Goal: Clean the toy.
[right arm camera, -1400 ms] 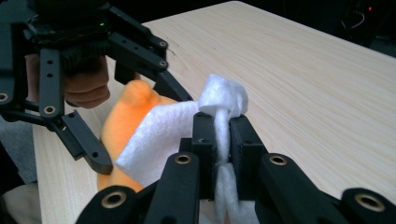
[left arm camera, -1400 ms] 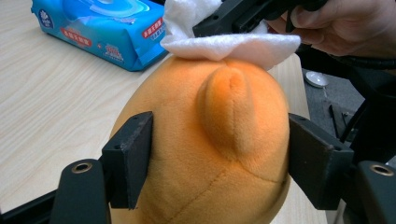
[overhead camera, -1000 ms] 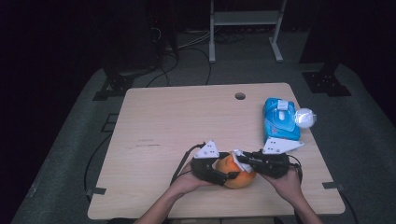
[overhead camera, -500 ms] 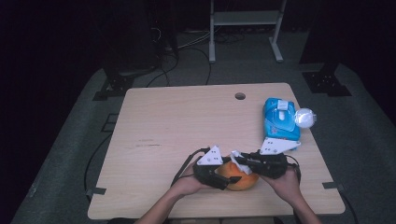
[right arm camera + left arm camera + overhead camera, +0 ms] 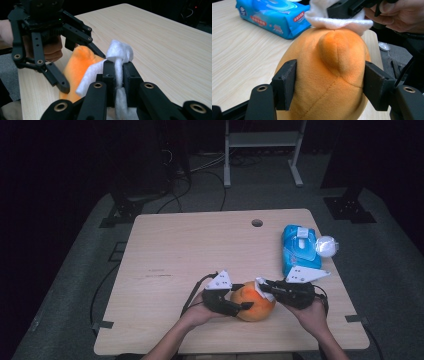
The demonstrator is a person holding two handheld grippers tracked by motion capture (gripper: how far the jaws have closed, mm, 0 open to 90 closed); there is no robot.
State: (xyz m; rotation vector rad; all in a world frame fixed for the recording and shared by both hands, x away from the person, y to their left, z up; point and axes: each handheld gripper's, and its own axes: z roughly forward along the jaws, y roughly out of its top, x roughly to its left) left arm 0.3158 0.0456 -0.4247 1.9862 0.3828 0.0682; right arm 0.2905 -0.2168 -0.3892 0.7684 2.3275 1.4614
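the orange plush toy (image 5: 255, 302) sits low and centre in the high view, near the table's (image 5: 190, 250) front edge. the left gripper (image 5: 239, 306) has just been closing and its 2 jaws now press the toy's flanks, as the left gripper view shows. the right gripper (image 5: 117, 75) is clamped tight on a white wipe (image 5: 119, 53), which lies against the toy's top.

likely risks: the toy is soft and round, so a firm rub from the wipe could squeeze it out between the left jaws or roll it toward the front edge. the wipe is only a thin fold between the right jaws and could drag loose.

to the upper right lie a blue pack of wipes (image 5: 299, 250) and a pale round thing (image 5: 327, 246), well apart and blocking nothing. the 2 grippers work close together and could knock.
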